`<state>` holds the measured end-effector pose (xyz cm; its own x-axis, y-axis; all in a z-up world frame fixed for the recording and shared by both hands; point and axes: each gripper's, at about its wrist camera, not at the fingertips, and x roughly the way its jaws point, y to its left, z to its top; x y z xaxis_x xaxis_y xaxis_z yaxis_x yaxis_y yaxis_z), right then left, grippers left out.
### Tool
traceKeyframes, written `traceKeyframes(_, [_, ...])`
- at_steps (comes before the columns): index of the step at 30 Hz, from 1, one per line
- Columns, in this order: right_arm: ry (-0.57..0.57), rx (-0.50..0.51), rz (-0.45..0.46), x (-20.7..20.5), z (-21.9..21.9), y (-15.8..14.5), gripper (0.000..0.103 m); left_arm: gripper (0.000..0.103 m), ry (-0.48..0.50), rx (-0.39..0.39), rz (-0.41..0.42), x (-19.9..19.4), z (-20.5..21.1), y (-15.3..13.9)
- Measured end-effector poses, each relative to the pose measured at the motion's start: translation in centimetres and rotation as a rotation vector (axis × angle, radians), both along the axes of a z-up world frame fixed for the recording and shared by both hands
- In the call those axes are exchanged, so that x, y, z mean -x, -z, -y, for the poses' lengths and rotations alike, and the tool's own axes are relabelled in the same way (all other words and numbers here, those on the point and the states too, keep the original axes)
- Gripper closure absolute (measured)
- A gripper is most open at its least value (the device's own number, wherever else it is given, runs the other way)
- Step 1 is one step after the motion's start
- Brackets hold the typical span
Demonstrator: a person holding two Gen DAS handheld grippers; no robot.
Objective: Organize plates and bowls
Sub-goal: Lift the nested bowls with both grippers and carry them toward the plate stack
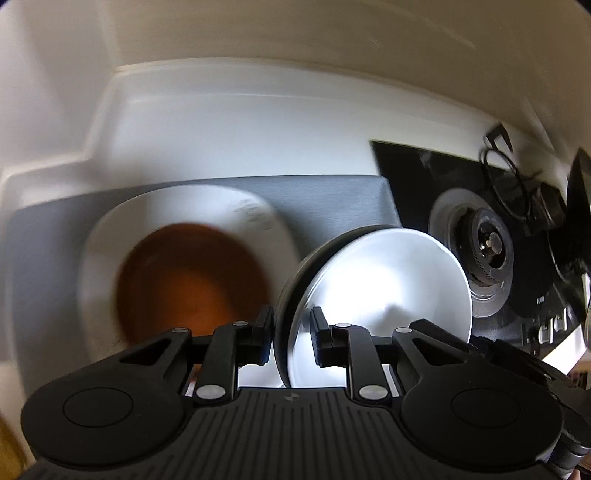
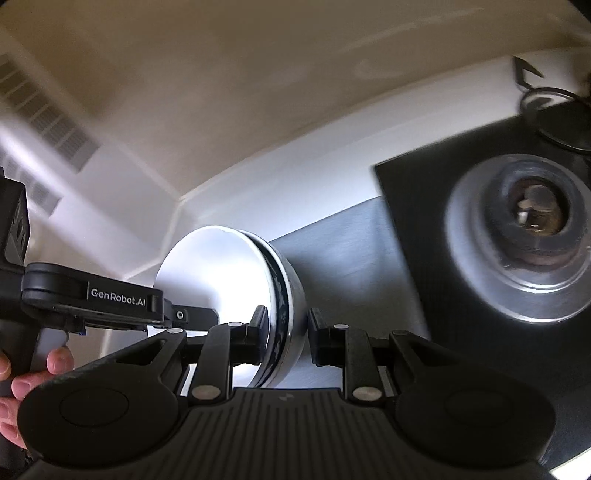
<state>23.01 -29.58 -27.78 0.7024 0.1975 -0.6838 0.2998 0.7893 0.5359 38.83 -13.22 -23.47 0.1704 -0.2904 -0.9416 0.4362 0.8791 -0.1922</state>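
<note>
A bowl (image 1: pixel 388 280), white inside with a dark patterned outside, is tipped on edge above the grey mat (image 1: pixel 332 199). My left gripper (image 1: pixel 291 321) is shut on its rim, one finger inside and one outside. The right wrist view shows the same bowl (image 2: pixel 214 273), with my right gripper (image 2: pixel 286 325) shut on another part of the rim. There my left gripper (image 2: pixel 192 315) reaches in from the left. A brown bowl (image 1: pixel 192 280) sits on a white square plate (image 1: pixel 207 206) on the mat, below and left of the held bowl.
A black gas hob with a round burner (image 1: pixel 487 254) (image 2: pixel 532 221) lies just right of the mat. Black pan supports (image 2: pixel 554 103) lie at its back. White counter and a cream wall (image 1: pixel 295 29) run behind. A person's hand (image 2: pixel 22 384) holds the left gripper's handle.
</note>
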Motion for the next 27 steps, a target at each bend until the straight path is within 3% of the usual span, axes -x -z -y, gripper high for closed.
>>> traceKeyframes(13, [-0.396,-0.057,-0.017,-2.1,-14.8,-1.8,0.078,0.080,-0.348,-0.068,-0.060,5.2,-18.7,-3.0])
traceKeyframes(19, [-0.574,-0.062,-0.026,-3.2,-20.8,-2.4,0.078,0.080,-0.458,-0.094,-0.083,7.5,-25.1,-3.7])
traceKeyframes(22, [-0.657,-0.032,-0.054,-3.2,-22.9,-1.8,0.078,0.080,-0.485,-0.107,-0.112,8.3,-26.9,-2.9])
traceKeyframes(27, [-0.698,-0.028,-0.138,-2.9,-24.8,0.6,0.078,0.080,-0.533,-0.108,-0.204,8.7,-29.1,0.3])
